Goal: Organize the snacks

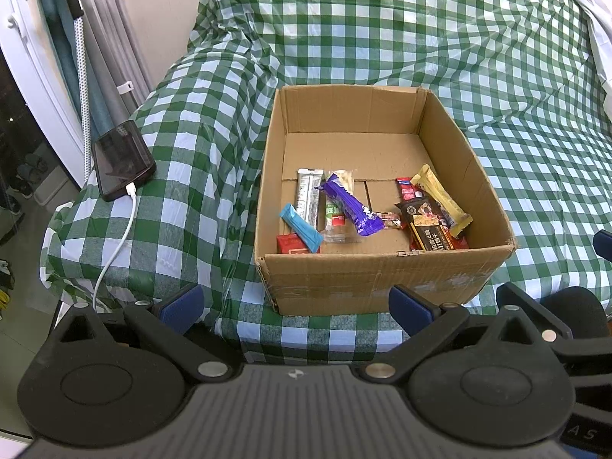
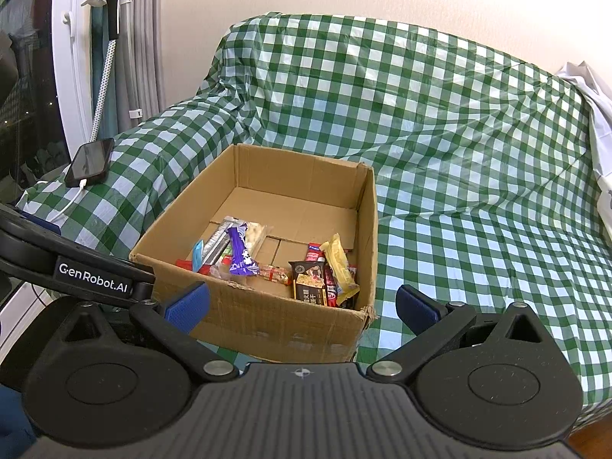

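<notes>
An open cardboard box (image 1: 367, 279) stands on a sofa covered in green checked cloth; it also shows in the right wrist view (image 2: 267, 321). Several snack packs lie inside: a purple bar (image 1: 354, 206), a light blue stick (image 1: 302, 227), a silver bar (image 1: 308, 195), a yellow bar (image 1: 440, 195) and a dark biscuit pack (image 1: 430, 229). The purple bar (image 2: 239, 252) and yellow bar (image 2: 338, 267) show from the right too. My left gripper (image 1: 296, 308) is open and empty just before the box. My right gripper (image 2: 302, 306) is open and empty at the box's near right corner.
A black phone (image 1: 122, 160) on a white charging cable lies on the sofa arm to the left, also in the right wrist view (image 2: 90, 162). Curtains and a window frame stand further left. White cloth (image 2: 596, 122) lies at the sofa's far right. The left gripper's body (image 2: 76, 267) sits close beside the right one.
</notes>
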`<action>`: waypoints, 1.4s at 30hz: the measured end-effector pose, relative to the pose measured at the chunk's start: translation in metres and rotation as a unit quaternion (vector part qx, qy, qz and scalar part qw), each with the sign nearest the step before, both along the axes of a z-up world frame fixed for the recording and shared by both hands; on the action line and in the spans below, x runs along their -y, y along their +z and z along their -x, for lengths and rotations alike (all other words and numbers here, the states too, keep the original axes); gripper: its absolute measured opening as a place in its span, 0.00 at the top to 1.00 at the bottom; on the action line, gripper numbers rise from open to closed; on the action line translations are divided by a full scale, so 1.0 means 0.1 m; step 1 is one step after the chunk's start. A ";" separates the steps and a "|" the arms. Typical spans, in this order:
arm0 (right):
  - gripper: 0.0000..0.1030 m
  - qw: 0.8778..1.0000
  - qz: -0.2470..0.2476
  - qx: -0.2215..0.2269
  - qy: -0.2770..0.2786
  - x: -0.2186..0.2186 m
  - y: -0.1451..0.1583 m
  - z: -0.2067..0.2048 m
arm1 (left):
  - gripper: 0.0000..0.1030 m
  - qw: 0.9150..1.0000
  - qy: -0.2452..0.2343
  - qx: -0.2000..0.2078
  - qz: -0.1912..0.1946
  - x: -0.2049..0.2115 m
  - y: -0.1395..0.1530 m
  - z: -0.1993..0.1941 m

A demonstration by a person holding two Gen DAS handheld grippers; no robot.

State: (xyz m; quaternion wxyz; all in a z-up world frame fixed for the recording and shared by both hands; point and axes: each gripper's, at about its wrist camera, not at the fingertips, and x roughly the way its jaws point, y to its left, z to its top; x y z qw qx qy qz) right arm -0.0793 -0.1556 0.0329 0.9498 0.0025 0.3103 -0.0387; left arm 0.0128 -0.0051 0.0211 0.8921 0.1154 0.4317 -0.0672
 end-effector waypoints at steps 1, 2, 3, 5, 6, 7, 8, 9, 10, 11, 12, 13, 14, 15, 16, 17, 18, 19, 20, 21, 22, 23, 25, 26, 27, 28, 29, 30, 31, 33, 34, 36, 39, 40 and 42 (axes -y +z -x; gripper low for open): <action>0.01 1.000 0.000 0.000 0.000 0.00 0.00 0.00 | 0.00 1.000 0.000 0.000 0.000 0.00 0.00 0.00; 0.01 1.000 0.000 0.000 0.000 0.00 0.00 -0.01 | 0.00 1.000 0.000 0.000 0.000 0.00 0.00 0.00; 0.01 1.000 0.000 0.000 0.000 0.00 0.00 0.00 | 0.00 1.000 0.000 0.000 0.000 0.00 0.00 0.00; 0.01 1.000 0.000 0.000 0.000 0.00 0.00 -0.01 | 0.00 1.000 0.000 0.000 0.000 0.00 0.00 0.00; 0.01 1.000 0.000 -0.001 0.000 0.00 0.00 -0.01 | 0.00 1.000 0.000 0.000 0.000 0.00 0.00 0.00; 0.01 1.000 0.000 -0.001 0.000 -0.01 0.00 -0.01 | 0.00 1.000 0.000 0.000 0.000 0.01 0.00 0.00; 0.01 1.000 0.000 -0.001 0.000 -0.01 0.00 -0.01 | 0.00 1.000 0.000 0.000 0.000 0.00 0.00 0.00; 0.01 1.000 0.000 -0.001 0.000 -0.01 0.00 -0.01 | 0.00 1.000 0.000 0.000 0.000 0.01 0.00 0.00; 0.01 1.000 0.000 -0.001 0.000 -0.01 0.00 0.00 | 0.00 1.000 0.000 0.000 0.000 0.01 0.00 0.00; 0.01 1.000 0.000 -0.001 0.000 -0.01 0.00 0.00 | 0.00 1.000 0.000 0.000 0.000 0.00 0.00 0.00; 0.01 1.000 0.000 -0.001 0.000 -0.01 0.00 0.00 | 0.00 1.000 0.000 0.000 0.000 0.01 0.00 0.00; 0.01 1.000 0.000 -0.001 0.000 -0.01 0.00 -0.01 | 0.00 1.000 0.000 0.000 0.000 0.01 0.00 0.00; 0.01 1.000 0.000 -0.001 0.000 -0.01 0.00 -0.01 | 0.00 1.000 0.000 0.000 0.000 0.00 0.00 0.00; 0.01 1.000 0.000 -0.001 0.000 -0.01 0.00 -0.01 | 0.00 1.000 0.000 0.000 0.000 0.01 0.00 0.00; 0.01 1.000 0.000 -0.001 0.000 -0.01 0.00 -0.01 | 0.00 1.000 0.000 0.000 0.000 0.01 0.00 0.00; 0.01 1.000 0.000 -0.001 0.000 -0.01 0.00 -0.01 | 0.00 1.000 0.000 0.000 0.000 0.01 0.00 0.00; 0.01 1.000 0.000 -0.001 0.000 -0.01 0.00 -0.01 | 0.00 1.000 0.000 0.000 0.000 0.01 0.00 0.00; 0.01 1.000 0.000 -0.001 0.000 -0.01 0.00 -0.01 | 0.00 1.000 0.000 0.000 0.000 0.01 0.00 0.00; 0.01 1.000 0.000 -0.001 0.000 -0.01 0.00 -0.01 | 0.00 1.000 0.000 0.000 0.000 0.00 0.00 0.00; 0.01 1.000 0.000 -0.001 0.000 -0.01 0.00 -0.01 | 0.00 1.000 0.000 0.000 0.000 0.01 0.00 0.00; 0.01 1.000 0.000 -0.001 0.000 -0.01 0.00 -0.01 | 0.00 1.000 0.000 0.000 0.000 0.01 0.00 0.00; 0.01 1.000 0.001 -0.001 0.000 -0.01 0.00 -0.01 | 0.00 1.000 0.000 0.000 0.000 0.00 0.00 0.00; 0.01 1.000 0.000 -0.001 0.001 -0.01 0.00 -0.02 | 0.00 1.000 0.000 0.000 0.000 0.01 0.00 0.00; 0.01 1.000 0.000 -0.001 0.001 -0.01 0.00 -0.02 | 0.00 1.000 0.000 0.000 -0.001 0.01 0.00 0.00; 0.01 1.000 0.000 -0.001 0.001 -0.01 0.00 -0.01 | 0.00 1.000 0.000 0.000 -0.001 0.00 0.00 0.00; 0.01 1.000 0.000 -0.001 0.001 -0.01 0.00 -0.01 | 0.00 1.000 0.000 0.000 -0.001 0.01 0.00 0.00; 0.01 1.000 0.000 -0.001 0.001 -0.01 0.00 -0.02 | 0.00 1.000 0.000 0.000 -0.001 0.01 0.00 0.00; 0.01 1.000 0.000 -0.001 0.001 -0.01 0.00 -0.02 | 0.00 1.000 0.000 0.000 -0.001 0.01 0.00 0.00; 0.01 1.000 0.000 -0.001 0.001 -0.01 0.00 -0.02 | 0.00 1.000 0.000 0.000 -0.001 0.01 0.00 0.00; 0.01 1.000 0.000 -0.001 0.000 -0.01 0.00 -0.02 | 0.00 1.000 0.000 0.000 -0.002 0.01 0.00 0.00; 0.01 1.000 0.000 -0.001 0.000 -0.01 0.00 -0.02 | 0.00 1.000 0.000 0.000 -0.001 0.01 0.00 -0.01; 0.01 1.000 0.000 -0.002 0.000 -0.01 0.00 -0.01 | 0.00 1.000 0.000 0.000 -0.002 0.01 0.00 -0.01; 0.01 1.000 0.000 -0.002 0.001 0.00 0.00 -0.01 | 0.00 1.000 0.001 0.004 -0.006 0.00 -0.01 0.00; 0.01 1.000 0.000 -0.002 0.001 0.00 0.00 -0.02 | 0.00 1.000 0.002 0.006 -0.008 0.00 -0.02 0.01; 0.01 1.000 0.000 -0.002 0.002 0.00 0.00 -0.02 | 0.00 1.000 0.002 0.009 -0.010 -0.01 -0.03 0.02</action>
